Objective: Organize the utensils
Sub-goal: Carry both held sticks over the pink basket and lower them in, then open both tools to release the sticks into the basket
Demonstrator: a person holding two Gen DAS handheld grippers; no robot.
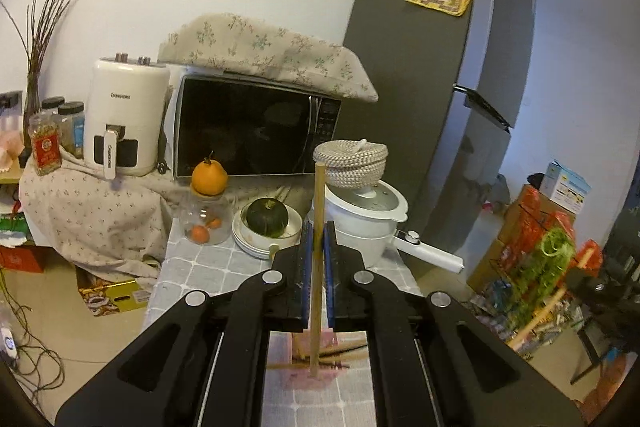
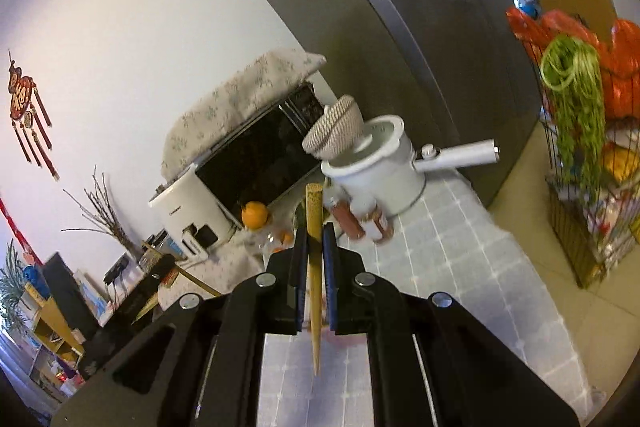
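Two tools, left tool (image 1: 319, 241) and right tool (image 2: 315, 243), each clench one upright chopstick (image 1: 318, 267) (image 2: 314, 267) above the table (image 2: 460, 247).

Both the left gripper (image 1: 319, 233) and right gripper (image 2: 315, 235) angle slightly downward, fingers nearly closed.

A grey, white-gridded tablecloth (image 1: 192, 267), an orange fruit (image 1: 209, 177), a dark-green squash (image 1: 267, 217) and a floral-print cloth (image 1: 264, 51).
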